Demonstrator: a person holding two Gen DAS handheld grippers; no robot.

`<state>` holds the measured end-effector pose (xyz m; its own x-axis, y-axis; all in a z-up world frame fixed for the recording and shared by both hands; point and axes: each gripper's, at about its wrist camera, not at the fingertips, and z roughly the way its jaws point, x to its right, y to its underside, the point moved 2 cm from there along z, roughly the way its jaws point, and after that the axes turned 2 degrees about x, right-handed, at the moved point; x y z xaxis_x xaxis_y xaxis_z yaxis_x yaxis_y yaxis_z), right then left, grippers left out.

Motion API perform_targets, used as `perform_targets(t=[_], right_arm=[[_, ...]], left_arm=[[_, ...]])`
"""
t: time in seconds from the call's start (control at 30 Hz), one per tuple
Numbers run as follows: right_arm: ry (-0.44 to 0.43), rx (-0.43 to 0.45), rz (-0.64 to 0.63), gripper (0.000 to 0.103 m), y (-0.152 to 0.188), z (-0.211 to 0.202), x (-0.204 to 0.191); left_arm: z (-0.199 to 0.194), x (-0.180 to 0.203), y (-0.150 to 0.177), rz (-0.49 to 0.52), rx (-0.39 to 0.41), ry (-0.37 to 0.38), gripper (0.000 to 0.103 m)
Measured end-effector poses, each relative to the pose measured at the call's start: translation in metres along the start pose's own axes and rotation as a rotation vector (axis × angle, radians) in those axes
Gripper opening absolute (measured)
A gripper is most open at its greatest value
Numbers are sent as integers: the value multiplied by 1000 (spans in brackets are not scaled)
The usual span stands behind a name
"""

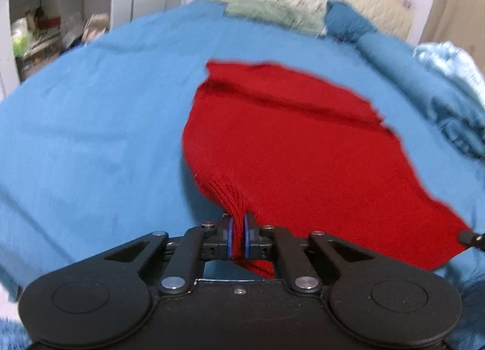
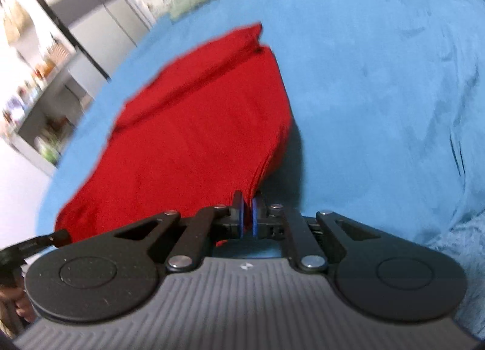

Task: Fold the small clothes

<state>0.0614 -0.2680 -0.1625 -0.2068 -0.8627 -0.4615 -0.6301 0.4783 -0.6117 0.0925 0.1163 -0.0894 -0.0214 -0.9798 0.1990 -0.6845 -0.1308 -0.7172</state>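
A small red knit garment (image 1: 288, 149) lies spread on a blue bed sheet (image 1: 91, 125). My left gripper (image 1: 238, 228) is shut on its near left corner, the ribbed hem pinched between the blue pads. In the right wrist view the same red garment (image 2: 194, 137) runs away from me, and my right gripper (image 2: 248, 210) is shut on its near right corner. Both near corners are lifted a little off the sheet. A fold runs across the garment's far end. The other gripper's tip shows at the edge of each view.
A folded green cloth (image 1: 266, 13) and a blue pillow (image 1: 348, 22) lie at the far end of the bed. A crumpled light blue blanket (image 1: 454, 83) lies at the right. White shelves (image 1: 54, 25) full of items stand to the left of the bed.
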Motion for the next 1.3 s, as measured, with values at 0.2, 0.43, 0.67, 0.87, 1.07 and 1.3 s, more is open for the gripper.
perform_targets(t=[0.2,0.43,0.67,0.87,1.07,1.3], right_arm=[[-83,111,-18,20,-47,-22,-21],[-149,226,-88,20,-155,1,-50],[-130,330,-108,20,-273,92,-75],[-31,281,-171,20,-315,226,-76],[10,217,-78,20,-308,323,-40],[72,203,-39,42,-324,367,-27]], left_arm=[[-13,18,-63,-13,110,66,7],[32,7,-170,-99,220,45,6],[132,-6,-270,-119,276,-33,6],[240,-10,-286,-101,226,-66,6],[308,-35,-269,-129,139,-94,6],[339,-48,-287,-183,104,-148,33]])
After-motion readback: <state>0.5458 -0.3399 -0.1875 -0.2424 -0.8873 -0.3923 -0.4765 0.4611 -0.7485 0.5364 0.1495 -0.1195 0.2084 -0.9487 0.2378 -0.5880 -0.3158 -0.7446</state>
